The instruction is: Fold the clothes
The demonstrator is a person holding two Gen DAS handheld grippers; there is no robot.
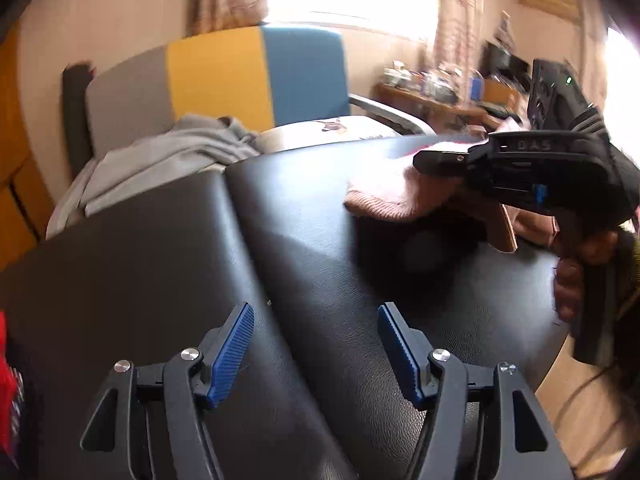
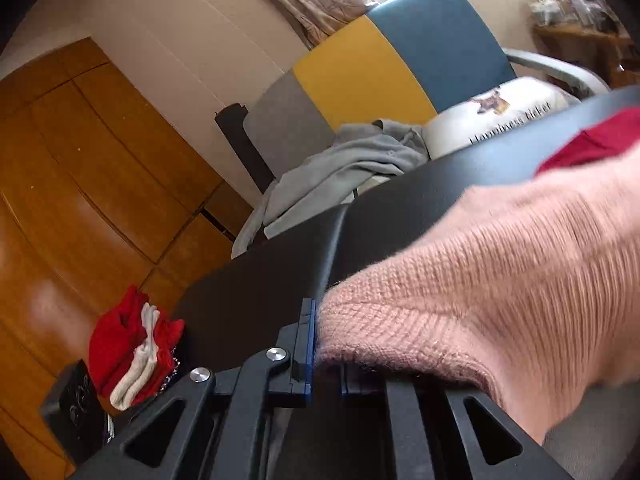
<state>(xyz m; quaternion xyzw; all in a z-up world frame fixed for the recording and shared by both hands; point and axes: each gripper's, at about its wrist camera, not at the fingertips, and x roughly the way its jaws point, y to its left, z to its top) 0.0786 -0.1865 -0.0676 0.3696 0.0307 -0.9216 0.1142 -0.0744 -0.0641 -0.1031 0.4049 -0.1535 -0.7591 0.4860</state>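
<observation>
Pinching the ribbed hem of a pink knit sweater (image 2: 500,280), the right gripper (image 2: 316,344) has its blue pads pressed together on the cloth; from its own camera the knit drapes over the right side of the gripper and fills much of the view. In the left wrist view the same right gripper (image 1: 436,158) reaches in from the right, a hand (image 1: 580,276) wrapped round its handle, and the pink sweater (image 1: 404,196) hangs from it with its lower fold lying on the far right part of the black padded table (image 1: 320,264). A seam runs across the table top from the far edge toward the near edge.

The left gripper (image 1: 316,344) hovers over the near part of the table with its blue ribbed pads spread apart and nothing between them.

A dark red garment (image 2: 596,140) lies on the table near its far right edge, just behind the pink sweater. Beyond the far edge stands a chair (image 1: 224,76) with grey, yellow and blue panels; a grey garment (image 1: 168,160) is heaped on its seat beside a white cushion (image 2: 496,112) with a print. Off the table's left edge, red and white clothes (image 2: 132,356) are bunched low down in front of a wooden wardrobe (image 2: 80,184).
</observation>
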